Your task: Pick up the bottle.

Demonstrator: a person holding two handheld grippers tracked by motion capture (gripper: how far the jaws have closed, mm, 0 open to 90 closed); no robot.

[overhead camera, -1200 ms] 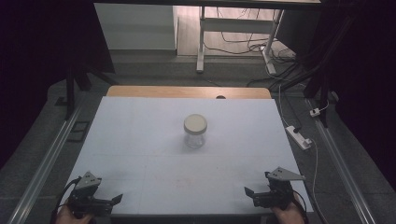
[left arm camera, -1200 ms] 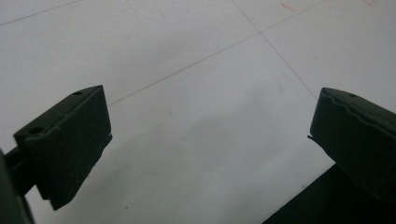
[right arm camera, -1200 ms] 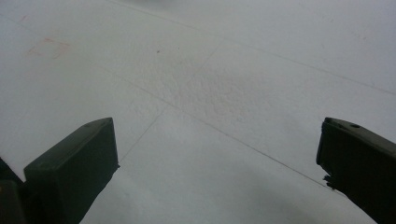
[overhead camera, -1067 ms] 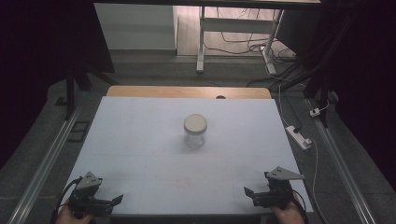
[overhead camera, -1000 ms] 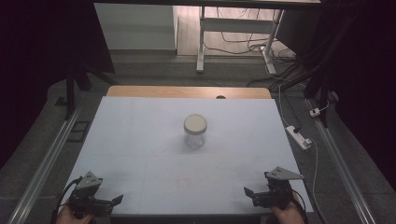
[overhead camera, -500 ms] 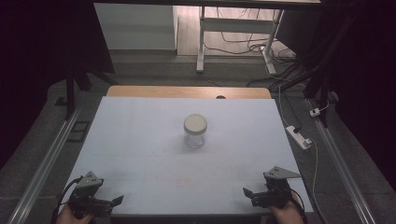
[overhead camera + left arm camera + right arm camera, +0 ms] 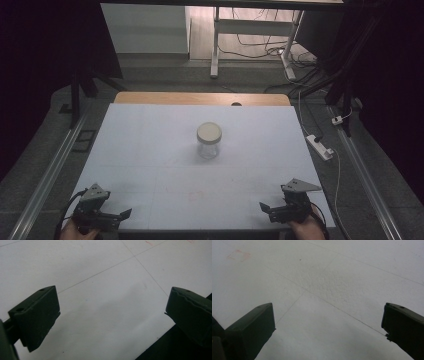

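Note:
A clear glass jar (image 7: 208,141) with a cream lid stands upright in the middle of the white table (image 7: 150,150). My left gripper (image 7: 124,214) rests at the near left corner, far from the jar. In the left gripper view its jaws stand wide apart over bare white table (image 7: 107,290), and the gripper (image 7: 110,315) holds nothing. My right gripper (image 7: 265,207) sits at the near right corner, jaws pointing left. The right gripper (image 7: 327,325) is open too, with only table surface (image 7: 319,277) between its jaws.
The table's near edge (image 7: 160,345) lies just under the left jaws. A wooden strip (image 7: 200,98) borders the far side. A power strip (image 7: 320,146) and cables lie on the floor to the right, metal rails (image 7: 45,185) run along both sides.
The right gripper has edged very slightly toward the near edge. The left gripper and the jar stay where they were.

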